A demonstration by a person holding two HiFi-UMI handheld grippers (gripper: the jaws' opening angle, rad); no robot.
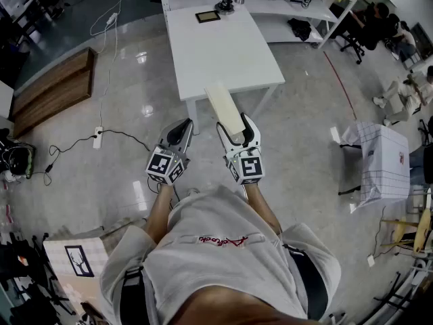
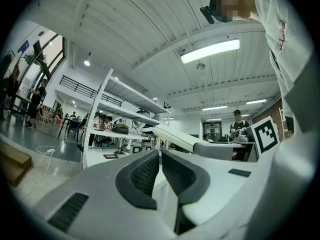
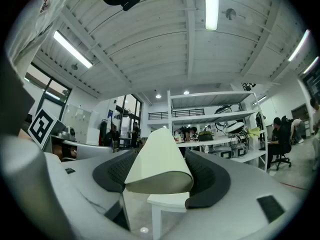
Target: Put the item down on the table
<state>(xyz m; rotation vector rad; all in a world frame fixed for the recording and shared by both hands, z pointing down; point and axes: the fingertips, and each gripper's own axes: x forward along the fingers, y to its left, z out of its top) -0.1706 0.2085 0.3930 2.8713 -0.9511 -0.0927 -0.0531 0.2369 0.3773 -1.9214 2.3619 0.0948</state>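
A long cream item [image 1: 224, 109] with a flat underside and rounded top sticks out forward from my right gripper [image 1: 237, 138], which is shut on its near end. In the right gripper view the item [image 3: 159, 165] fills the gap between both dark pads [image 3: 208, 177]. The item's far end hangs over the near edge of the white table [image 1: 216, 49]. My left gripper [image 1: 181, 133] hovers beside it to the left, over the floor. Its jaws are shut with nothing between them [image 2: 160, 170]. From the left gripper view the item [image 2: 173, 136] shows to the right.
A dark flat device [image 1: 208, 16] and a small round object [image 1: 225, 6] lie at the table's far end. White shelving [image 1: 298, 5] stands behind. A cable with a power strip [image 1: 98, 137] crosses the floor at left, near a wooden bench [image 1: 54, 90]. Seated people [image 1: 379, 19] are at right.
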